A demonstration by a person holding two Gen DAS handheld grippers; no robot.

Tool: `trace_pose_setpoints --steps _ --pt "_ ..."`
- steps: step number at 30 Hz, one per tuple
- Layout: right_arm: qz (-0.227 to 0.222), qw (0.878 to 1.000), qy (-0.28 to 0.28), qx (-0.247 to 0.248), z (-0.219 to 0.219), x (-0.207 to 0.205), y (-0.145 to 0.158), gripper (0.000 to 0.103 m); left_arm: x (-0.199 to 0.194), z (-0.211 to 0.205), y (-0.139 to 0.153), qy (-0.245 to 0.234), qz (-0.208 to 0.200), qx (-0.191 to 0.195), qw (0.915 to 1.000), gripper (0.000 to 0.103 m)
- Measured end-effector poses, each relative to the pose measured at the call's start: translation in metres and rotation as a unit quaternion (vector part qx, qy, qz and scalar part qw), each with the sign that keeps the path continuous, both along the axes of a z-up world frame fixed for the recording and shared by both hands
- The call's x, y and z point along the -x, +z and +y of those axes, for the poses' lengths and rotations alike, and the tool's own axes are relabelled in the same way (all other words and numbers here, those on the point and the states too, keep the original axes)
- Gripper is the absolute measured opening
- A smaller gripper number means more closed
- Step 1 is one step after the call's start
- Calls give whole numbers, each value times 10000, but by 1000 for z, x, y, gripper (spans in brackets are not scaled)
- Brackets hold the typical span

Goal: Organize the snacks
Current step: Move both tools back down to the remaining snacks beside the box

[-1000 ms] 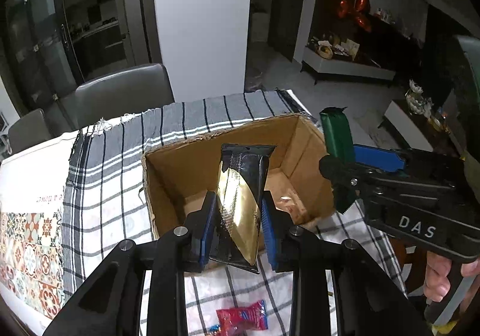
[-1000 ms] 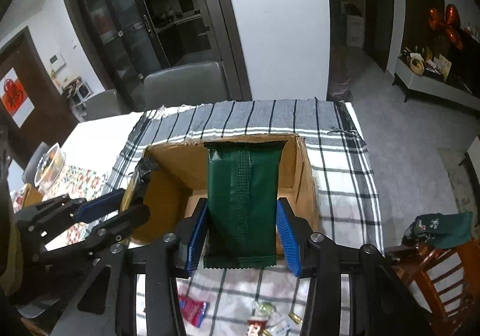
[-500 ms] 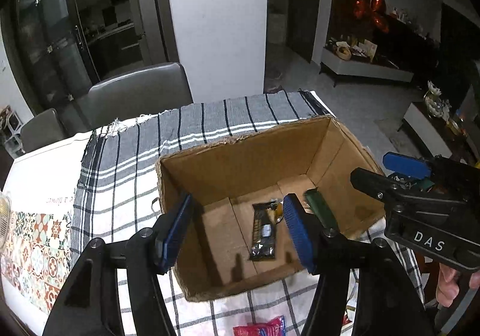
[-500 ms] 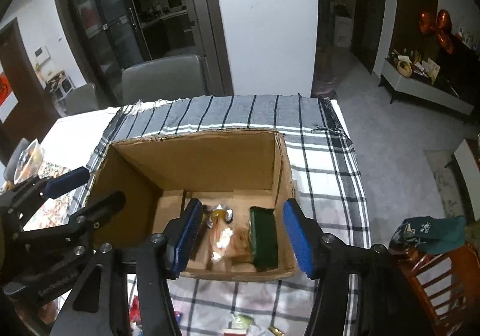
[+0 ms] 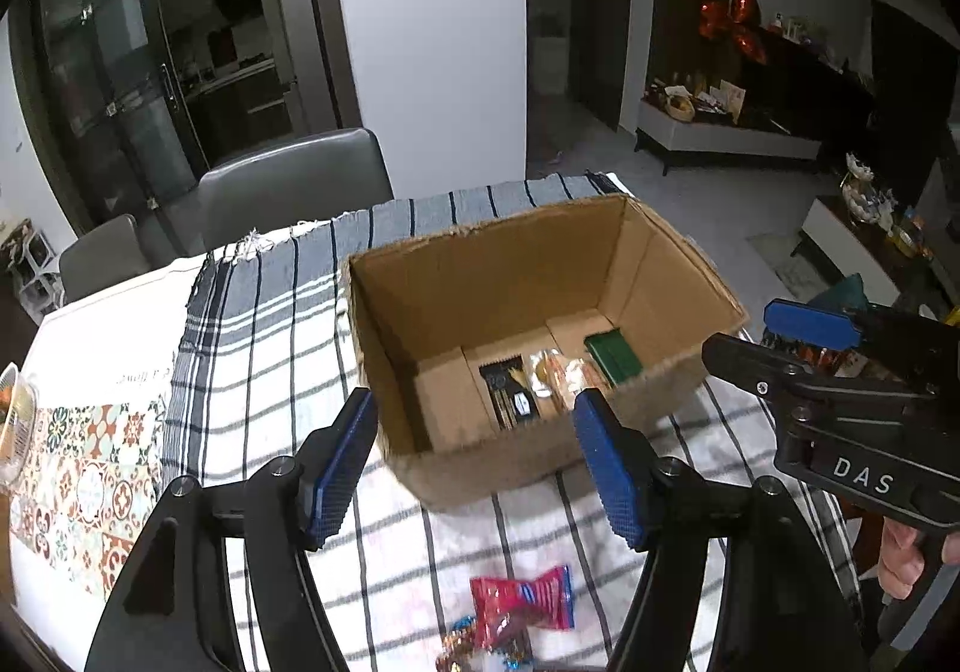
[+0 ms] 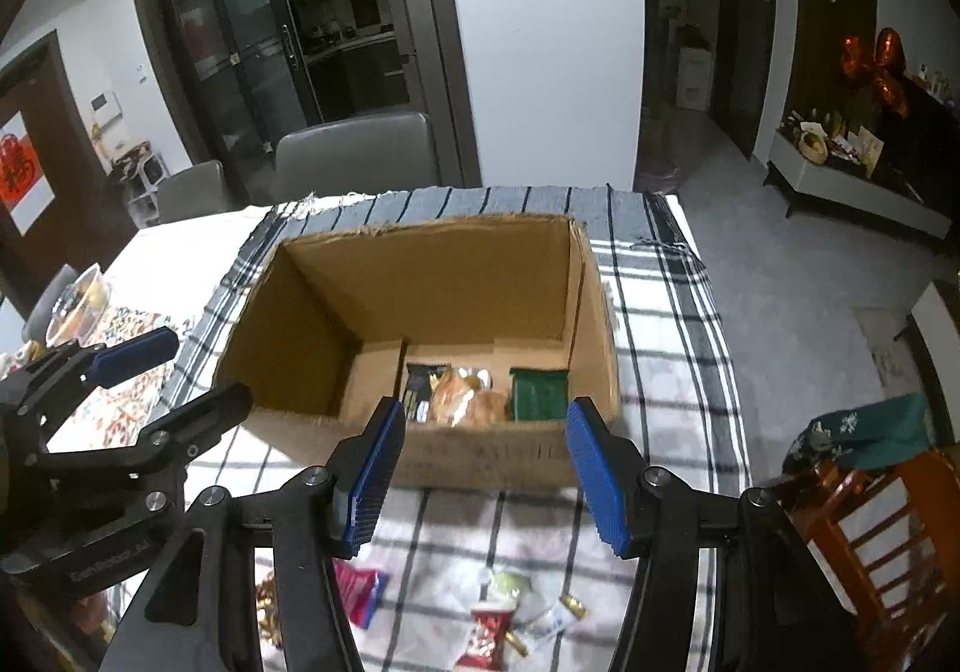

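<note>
An open cardboard box [image 5: 498, 282] [image 6: 420, 264] stands on the checked tablecloth. Inside lie a black-and-gold packet [image 5: 510, 399] [image 6: 420, 387], clear-wrapped snacks [image 5: 558, 372] [image 6: 465, 399] and a green packet [image 5: 613, 355] [image 6: 538, 393]. My left gripper [image 5: 477, 468] is open and empty, above the box's near wall. My right gripper [image 6: 480, 474] is open and empty too, in front of the box; it also shows at the right of the left wrist view [image 5: 780, 336]. A red candy wrapper [image 5: 522, 603] and several loose sweets [image 6: 498, 612] lie on the cloth below the grippers.
Grey chairs [image 5: 294, 192] stand behind the table. A patterned mat [image 5: 78, 468] and a glass bowl [image 6: 75, 306] are at the left. A wooden chair [image 6: 870, 528] with a green cloth [image 6: 864, 432] is at the right, beyond the table edge.
Both grippers opened and let go of their packets, which now lie in the box. Both grippers have since drawn back towards me and a little upward.
</note>
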State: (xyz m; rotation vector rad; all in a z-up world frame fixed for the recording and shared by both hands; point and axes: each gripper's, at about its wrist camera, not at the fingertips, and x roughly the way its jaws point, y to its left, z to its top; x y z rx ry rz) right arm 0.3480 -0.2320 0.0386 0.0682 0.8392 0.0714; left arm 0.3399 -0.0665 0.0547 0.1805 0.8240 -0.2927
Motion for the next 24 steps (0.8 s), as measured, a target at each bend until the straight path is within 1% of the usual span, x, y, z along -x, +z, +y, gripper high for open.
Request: trace_pose_setpoints --steps 5,11,19,24 --pt "108 9999 43 21 7 20 -4 57 21 5 -3 -23 25 -17 10000 67" --pt "288 9996 81 22 13 40 -13 57 42 9 -10 -72 153 -57 9998 67" --pt "629 9980 109 -5 19 59 -36 57 62 15 -37 -78 519 -112 9986 67" --pt "908 9958 115 20 24 65 -54 57 65 20 -59 -97 828 -109 9965 67"
